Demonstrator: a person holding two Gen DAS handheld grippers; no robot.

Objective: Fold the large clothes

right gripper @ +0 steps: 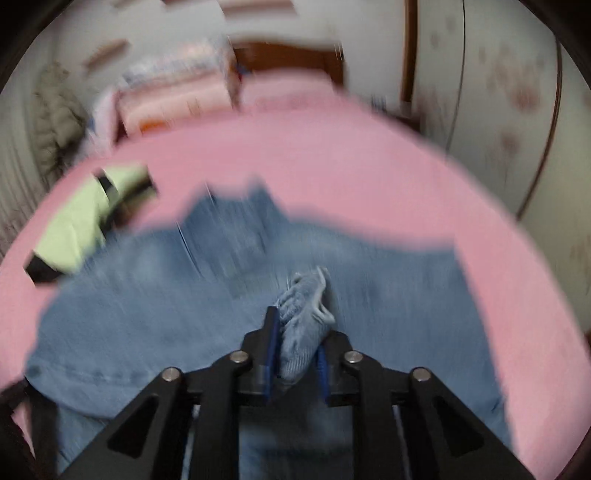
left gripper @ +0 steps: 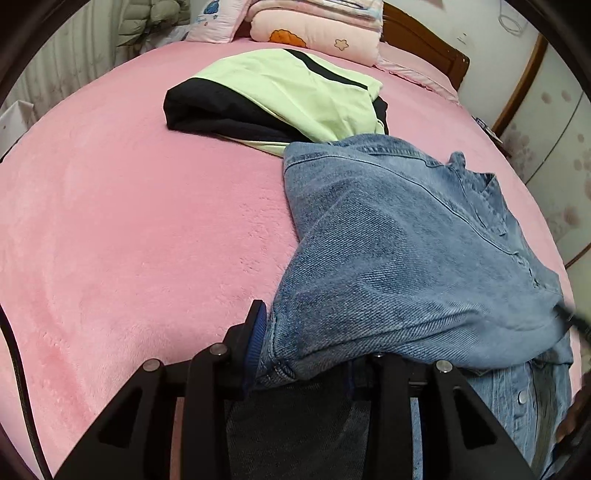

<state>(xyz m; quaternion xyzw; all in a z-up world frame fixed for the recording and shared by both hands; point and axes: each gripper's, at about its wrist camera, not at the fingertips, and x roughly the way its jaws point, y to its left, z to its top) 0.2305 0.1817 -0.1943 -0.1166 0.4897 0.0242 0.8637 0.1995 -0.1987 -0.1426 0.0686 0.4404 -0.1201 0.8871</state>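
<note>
A blue denim jacket lies spread on the pink bed cover, buttons showing at its lower right. My left gripper is at the jacket's near left edge. A fold of denim fills the gap between its fingers and drapes over the right one, hiding it, while the blue left pad presses the cloth. In the blurred right wrist view, my right gripper is shut on a bunched wad of the denim jacket, which sticks up past its fingertips.
A folded pale green and black garment lies beyond the jacket, also seen as the green garment at the left. Pink pillows and quilts are stacked against the wooden headboard. A flowered wardrobe stands to the right.
</note>
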